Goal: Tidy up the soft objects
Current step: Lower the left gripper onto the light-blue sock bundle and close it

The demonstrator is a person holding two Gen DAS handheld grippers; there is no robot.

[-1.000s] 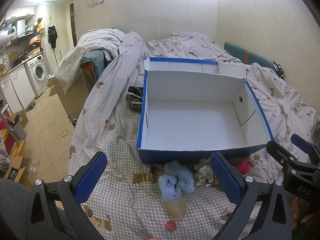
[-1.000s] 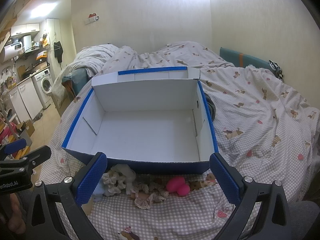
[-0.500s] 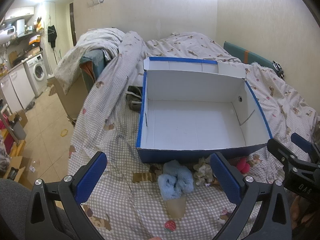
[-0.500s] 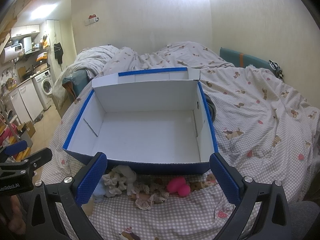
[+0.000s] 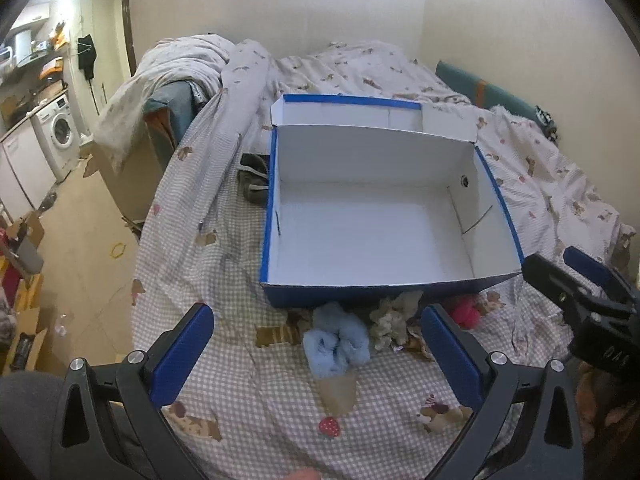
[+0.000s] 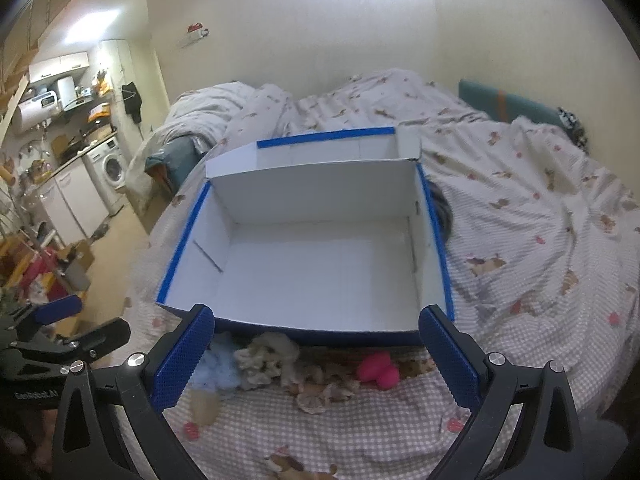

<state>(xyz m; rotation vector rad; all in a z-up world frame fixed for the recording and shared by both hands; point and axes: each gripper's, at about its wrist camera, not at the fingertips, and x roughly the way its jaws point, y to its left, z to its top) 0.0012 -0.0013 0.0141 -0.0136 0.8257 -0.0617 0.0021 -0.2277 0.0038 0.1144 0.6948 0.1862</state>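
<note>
Just ahead of both spread, empty jaws, the blue plush (image 5: 337,339) and pink toy (image 6: 378,369) lie against the empty box (image 5: 496,208), where a shallow pinch could snag bedsheet (image 5: 256,392).

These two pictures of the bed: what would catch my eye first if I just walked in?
Most likely the big open box, blue outside and white inside, sitting empty in the middle of the checked bedspread. Next, the small soft things along its near wall: a light blue fluffy piece, a cream frilly one and a bright pink one. Both grippers, left and right, are open.
</note>
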